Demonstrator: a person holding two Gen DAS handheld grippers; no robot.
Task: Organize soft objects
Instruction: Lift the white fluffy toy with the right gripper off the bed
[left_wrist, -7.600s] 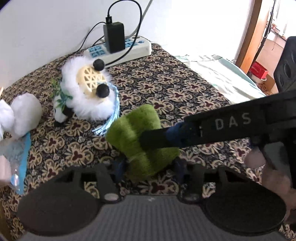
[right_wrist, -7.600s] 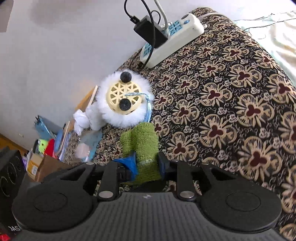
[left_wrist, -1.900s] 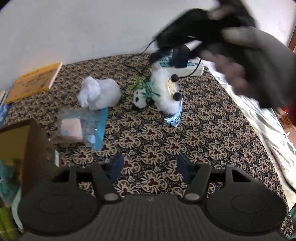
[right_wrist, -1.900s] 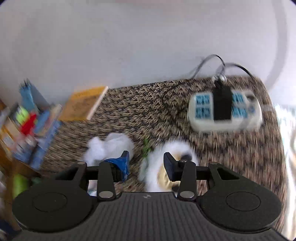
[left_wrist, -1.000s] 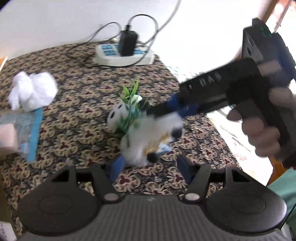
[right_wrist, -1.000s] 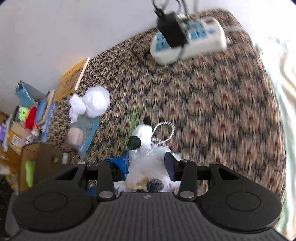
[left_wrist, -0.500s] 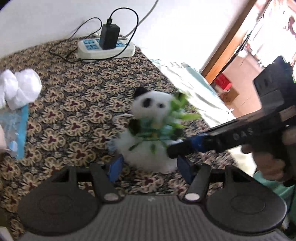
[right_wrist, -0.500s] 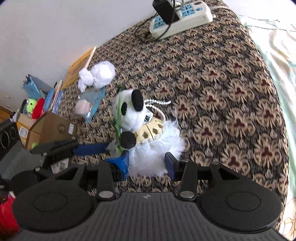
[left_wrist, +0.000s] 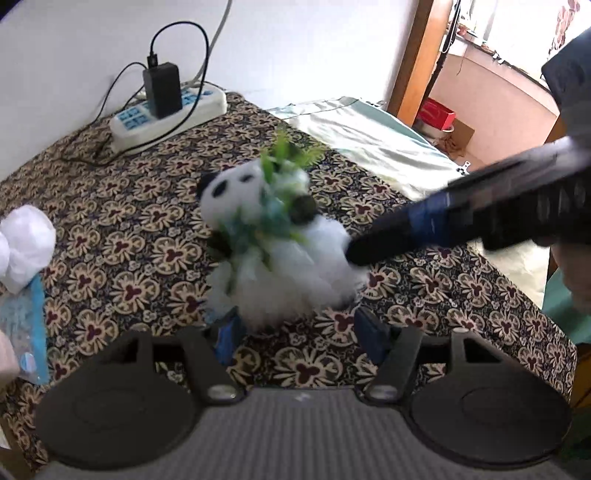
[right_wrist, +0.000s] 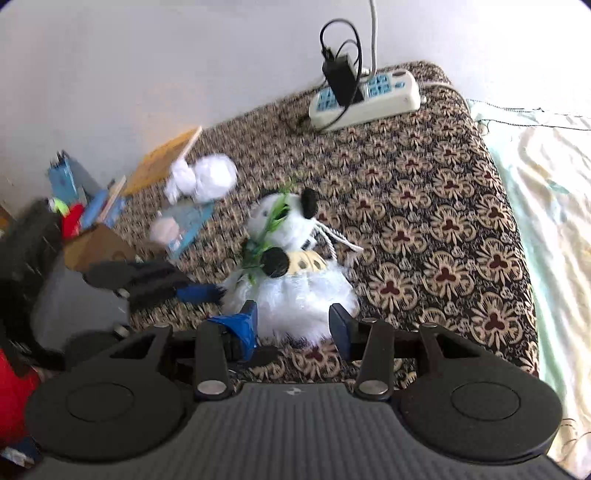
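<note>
**Panda plush gripped over a patterned cloth**

The panda plush (right_wrist: 295, 280), white and fluffy with black ears and a spray of green leaves at its chest, sits near the middle of a dark cloth (right_wrist: 436, 229) printed with cream flowers. The right gripper (right_wrist: 291, 325) clasps its fluffy white base, one blue-padded finger on each side, pressing into the fur. In the left wrist view the same gripper's dark finger comes in from three o'clock and meets the toy's side.

The left gripper (left_wrist: 299, 332) has its jaws spread wide, just below the plush, at its six o'clock. Its fingertips stand at either side of the toy's lower edge, and blur makes it hard to tell whether they touch the fur.

At eleven o'clock from the panda lies a wad of white stuffing (right_wrist: 207, 177), with a clear packet (right_wrist: 177, 225) just beside it. A white power strip (right_wrist: 365, 99) with a black charger plugged in sits at the cloth's far edge, at one o'clock, against the wall. A pale green sheet (right_wrist: 554, 206) covers the bed at three o'clock. A cardboard box (right_wrist: 96, 247) stands at nine o'clock.
</note>
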